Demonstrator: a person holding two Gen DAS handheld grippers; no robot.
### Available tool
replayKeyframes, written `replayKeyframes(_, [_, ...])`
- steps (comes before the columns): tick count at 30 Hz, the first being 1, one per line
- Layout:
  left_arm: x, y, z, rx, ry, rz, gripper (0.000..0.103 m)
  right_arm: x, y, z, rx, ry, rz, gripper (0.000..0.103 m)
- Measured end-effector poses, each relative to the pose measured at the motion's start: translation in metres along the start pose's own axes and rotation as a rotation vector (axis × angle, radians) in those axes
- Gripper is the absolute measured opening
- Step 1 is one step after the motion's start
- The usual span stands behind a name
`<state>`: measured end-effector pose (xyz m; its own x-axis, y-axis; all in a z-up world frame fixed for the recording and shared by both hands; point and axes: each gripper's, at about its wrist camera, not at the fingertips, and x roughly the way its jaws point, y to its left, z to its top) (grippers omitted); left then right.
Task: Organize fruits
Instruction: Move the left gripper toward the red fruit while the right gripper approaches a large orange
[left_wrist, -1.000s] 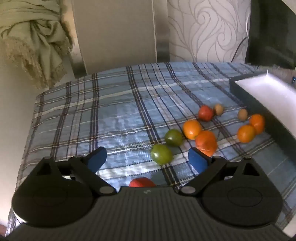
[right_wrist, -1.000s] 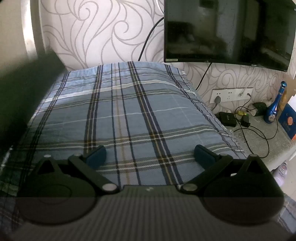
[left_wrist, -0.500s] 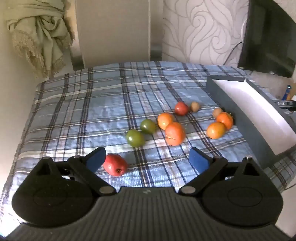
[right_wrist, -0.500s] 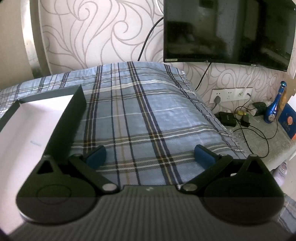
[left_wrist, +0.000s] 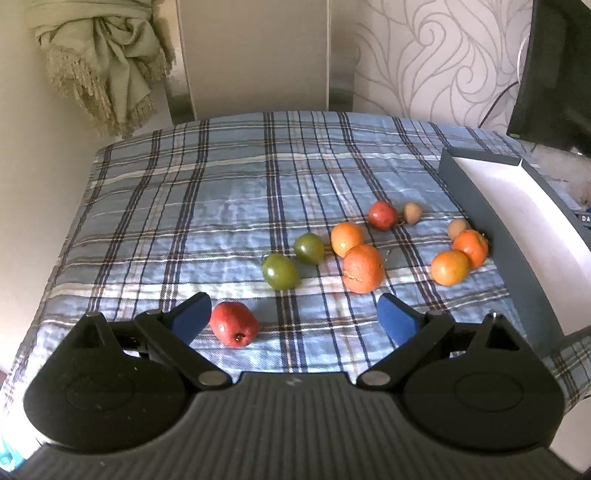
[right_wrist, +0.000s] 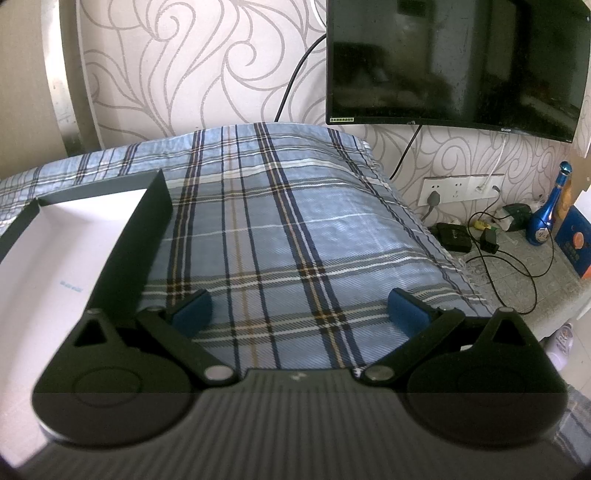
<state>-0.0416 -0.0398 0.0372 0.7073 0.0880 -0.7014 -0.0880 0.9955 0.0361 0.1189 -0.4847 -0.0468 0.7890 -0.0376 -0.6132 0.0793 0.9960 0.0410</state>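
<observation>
Fruits lie scattered on the plaid cloth (left_wrist: 229, 206). A red fruit (left_wrist: 233, 324) sits just inside my left finger; my left gripper (left_wrist: 293, 319) is open above the cloth. Two green fruits (left_wrist: 279, 270) (left_wrist: 308, 247) lie ahead, then several oranges, the nearest (left_wrist: 362, 268), others (left_wrist: 450, 267) by the box. A second red fruit (left_wrist: 382, 215) and two small brown fruits (left_wrist: 412, 212) lie farther back. A dark box with a white inside (left_wrist: 532, 236) stands at the right. My right gripper (right_wrist: 297, 314) is open over bare cloth, the box (right_wrist: 74, 251) to its left.
A green tasselled cloth (left_wrist: 107, 62) hangs at the back left. A black screen (right_wrist: 454, 62) hangs on the patterned wall. To the right of the bed lie a wall socket (right_wrist: 458, 188), cables, a blue bottle (right_wrist: 546, 218) and an orange-blue carton (right_wrist: 574, 247).
The left view has swung left and back, so the red fruit now shows beside the left finger and the box is in fuller view. In the right view the box came into sight at the left.
</observation>
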Motion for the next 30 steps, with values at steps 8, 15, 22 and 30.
replayKeyframes(8, [-0.005, -0.014, 0.0, 0.011, -0.034, -0.005, 0.098, -0.021, 0.006, 0.006, 0.019, 0.081, -0.132, 0.103])
replayKeyframes(15, [-0.003, -0.022, 0.003, 0.005, -0.031, -0.004, 0.098, -0.158, 0.044, -0.009, -0.091, -0.372, -0.228, 0.103])
replayKeyframes(22, [-0.005, -0.023, 0.0, 0.025, -0.013, 0.013, 0.098, -0.213, 0.114, -0.019, -0.101, -0.36, 0.141, 0.102])
replayKeyframes(30, [-0.016, 0.0, -0.008, 0.013, -0.029, -0.062, 0.099, -0.232, 0.209, -0.048, -0.257, -0.262, 0.349, 0.08])
